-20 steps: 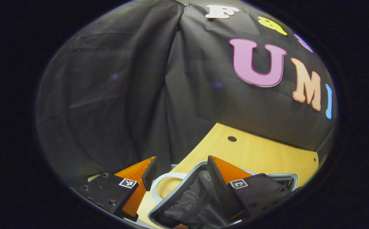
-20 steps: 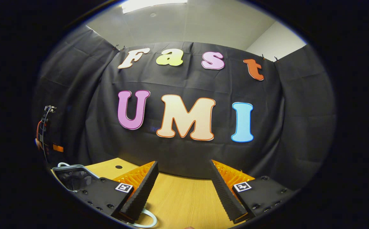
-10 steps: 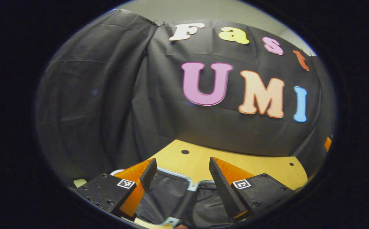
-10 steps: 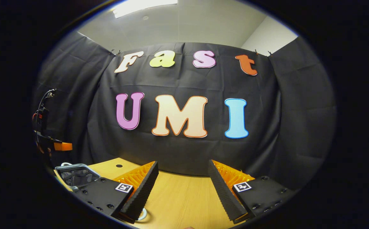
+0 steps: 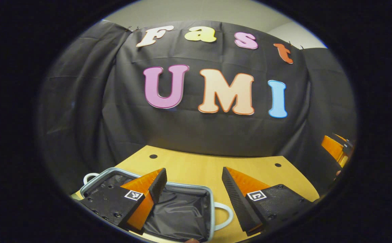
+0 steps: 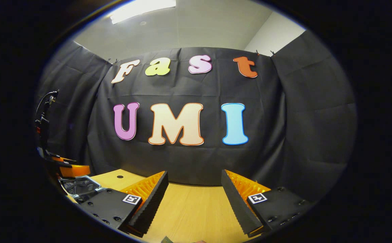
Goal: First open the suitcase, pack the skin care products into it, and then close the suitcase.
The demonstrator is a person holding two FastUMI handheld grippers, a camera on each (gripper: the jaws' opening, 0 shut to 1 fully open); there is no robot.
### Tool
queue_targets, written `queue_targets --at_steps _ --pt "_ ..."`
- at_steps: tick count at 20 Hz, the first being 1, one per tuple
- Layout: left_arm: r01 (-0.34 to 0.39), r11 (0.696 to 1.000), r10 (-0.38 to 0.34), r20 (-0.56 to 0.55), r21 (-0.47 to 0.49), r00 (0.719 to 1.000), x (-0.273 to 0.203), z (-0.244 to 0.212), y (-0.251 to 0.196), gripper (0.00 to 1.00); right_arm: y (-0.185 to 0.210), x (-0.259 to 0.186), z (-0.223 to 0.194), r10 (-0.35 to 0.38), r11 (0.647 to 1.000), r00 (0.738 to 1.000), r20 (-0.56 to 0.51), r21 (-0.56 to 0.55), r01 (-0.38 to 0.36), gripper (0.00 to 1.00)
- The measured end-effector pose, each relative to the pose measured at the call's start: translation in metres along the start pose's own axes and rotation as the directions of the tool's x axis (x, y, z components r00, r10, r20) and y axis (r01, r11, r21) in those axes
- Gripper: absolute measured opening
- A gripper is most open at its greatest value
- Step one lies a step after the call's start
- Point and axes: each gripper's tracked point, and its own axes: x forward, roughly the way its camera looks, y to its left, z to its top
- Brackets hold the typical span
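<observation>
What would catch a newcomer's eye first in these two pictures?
Probably the open small suitcase with a silver rim and dark fabric lining, lying on the light wooden table under the left tool, whose fingers stand apart and hold nothing. In the right gripper view, the right tool hangs open over bare tabletop, the suitcase far off to its left.

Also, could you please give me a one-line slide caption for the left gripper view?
Open left tongs above an open suitcase with dark lining, on a wooden table.
</observation>
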Motion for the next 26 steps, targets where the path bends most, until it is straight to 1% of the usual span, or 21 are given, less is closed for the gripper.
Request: queue_targets --at_steps 2,3,4,5,6,9,12,17,22,23,25,26 --pt "0.034 0.999 -0.034 -0.019 -0.004 0.999 -0.001 -0.01 -0.027 0.95 -0.014 -0.004 0.0 -0.007 1.0 1.0 0.001 -0.003 0.007 0.99" --pt "0.051 0.999 -0.051 -0.033 -0.009 0.998 -0.002 -0.016 -0.04 0.94 -0.02 -0.006 -0.002 -0.007 1.0 1.0 -0.002 -0.004 0.007 1.0" --pt "0.07 0.997 -0.071 -0.045 -0.012 0.996 -0.002 -0.024 -0.054 0.95 -0.026 -0.007 -0.004 -0.006 1.0 1.0 -0.006 -0.004 0.006 0.99" --pt "0.088 0.996 -0.088 -0.062 -0.015 0.994 -0.002 -0.032 -0.068 0.96 -0.032 -0.009 -0.005 -0.007 1.0 1.0 -0.009 -0.005 0.007 1.0" --pt "0.111 0.994 -0.112 -0.081 -0.017 0.99 -0.001 -0.041 -0.084 0.95 -0.039 -0.011 -0.007 -0.007 1.0 1.0 -0.01 -0.007 0.007 0.99" --pt "0.174 0.984 -0.175 -0.131 -0.02 0.976 -0.004 -0.067 -0.127 0.96 -0.053 -0.017 -0.013 -0.001 1.0 1.0 -0.022 0.006 0.001 1.0" --pt "0.216 0.976 -0.218 -0.199 -0.03 0.956 -0.008 -0.102 -0.16 0.96 -0.066 -0.02 -0.027 0.003 1.0 0.999 -0.049 -0.001 -0.003 0.99" --pt "0.269 0.96 -0.28 -0.291 -0.079 0.915 -0.014 -0.154 -0.197 0.96 -0.083 -0.024 -0.045 0.005 1.0 0.995 -0.096 -0.012 -0.007 0.99" --pt "0.27 0.954 -0.3 -0.377 -0.13 0.876 -0.01 -0.205 -0.213 0.94 -0.087 -0.032 -0.058 0.017 0.999 0.991 -0.131 -0.037 -0.023 0.99" --pt "0.272 0.952 -0.305 -0.392 -0.139 0.868 -0.01 -0.214 -0.216 0.92 -0.086 -0.034 -0.06 0.021 0.999 0.99 -0.137 -0.046 -0.028 0.99" --pt "0.273 0.951 -0.31 -0.423 -0.146 0.852 -0.011 -0.235 -0.222 0.84 -0.083 -0.039 -0.063 0.033 0.997 0.989 -0.146 -0.059 -0.042 0.99" --pt "0.271 0.952 -0.306 -0.439 -0.143 0.845 -0.01 -0.245 -0.222 0.76 -0.081 -0.042 -0.067 0.039 0.997 0.988 -0.152 -0.067 -0.049 0.99"
